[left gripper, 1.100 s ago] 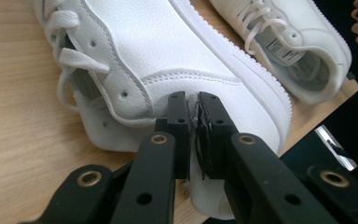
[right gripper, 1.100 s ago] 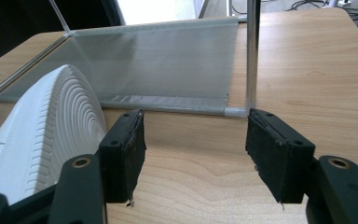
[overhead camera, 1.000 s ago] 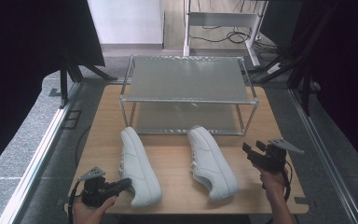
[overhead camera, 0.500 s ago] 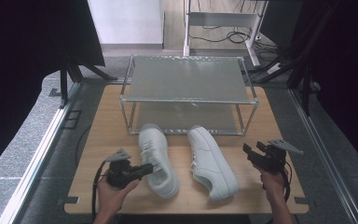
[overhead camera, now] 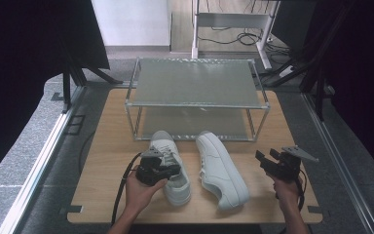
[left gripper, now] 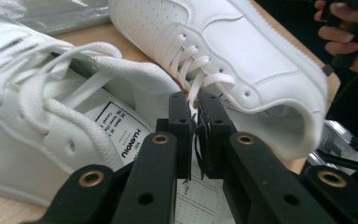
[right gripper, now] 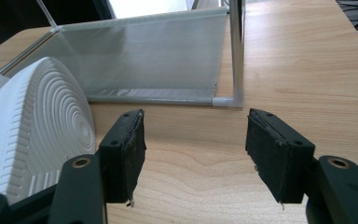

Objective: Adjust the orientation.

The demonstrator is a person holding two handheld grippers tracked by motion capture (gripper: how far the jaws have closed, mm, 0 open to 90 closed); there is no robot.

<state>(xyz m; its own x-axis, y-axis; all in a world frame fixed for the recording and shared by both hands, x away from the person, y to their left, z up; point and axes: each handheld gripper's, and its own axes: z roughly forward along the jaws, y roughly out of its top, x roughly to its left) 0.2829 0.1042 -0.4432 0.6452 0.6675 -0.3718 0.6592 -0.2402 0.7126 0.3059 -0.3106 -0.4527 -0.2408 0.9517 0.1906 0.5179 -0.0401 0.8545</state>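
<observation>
Gripping the left shoe [overhead camera: 171, 165], the left tongs [left gripper: 195, 122] sit beside the second shoe [overhead camera: 220, 168]; right tongs [right gripper: 193, 156] gape wide.

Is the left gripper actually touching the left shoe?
Touching. In the left gripper view the left gripper has its jaws pinched shut on the collar edge of the left shoe; the high view shows it at that shoe's opening.

wooden table [overhead camera: 107, 146], grey floor [overhead camera: 24, 146], floor cables [overhead camera: 233, 36]

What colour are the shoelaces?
White, like the shoes; the laces show best in the left gripper view.
</observation>
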